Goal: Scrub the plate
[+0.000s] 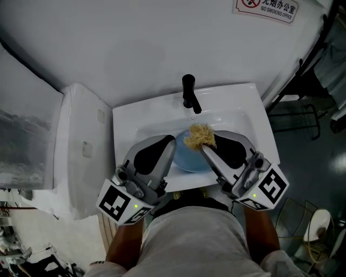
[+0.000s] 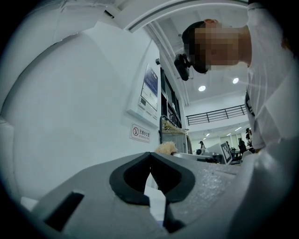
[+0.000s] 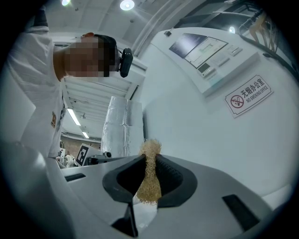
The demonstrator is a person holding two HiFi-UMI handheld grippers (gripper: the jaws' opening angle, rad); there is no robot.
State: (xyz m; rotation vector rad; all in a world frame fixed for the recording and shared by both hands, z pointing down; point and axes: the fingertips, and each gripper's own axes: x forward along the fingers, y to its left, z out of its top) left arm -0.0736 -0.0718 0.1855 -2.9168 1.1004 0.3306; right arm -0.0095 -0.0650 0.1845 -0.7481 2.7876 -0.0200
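Sink (image 1: 259,121) frames one plate (image 1: 186,162), one scrubber (image 1: 200,136), two claws (image 1: 174,142) (image 1: 203,148).

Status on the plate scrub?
Left gripper shut at left rim of the blue plate, hold unconfirmed. Right gripper shut on tan scrubber, at the plate's far side in the sink. Black faucet behind, nothing blocking.

A white curved wall (image 1: 135,43) is filling the head view, carrying a no-smoking sign (image 1: 267,6) at one o'clock. Grey floor (image 1: 300,154) is showing at three o'clock, and ceiling lights (image 2: 202,88) are glowing overhead.
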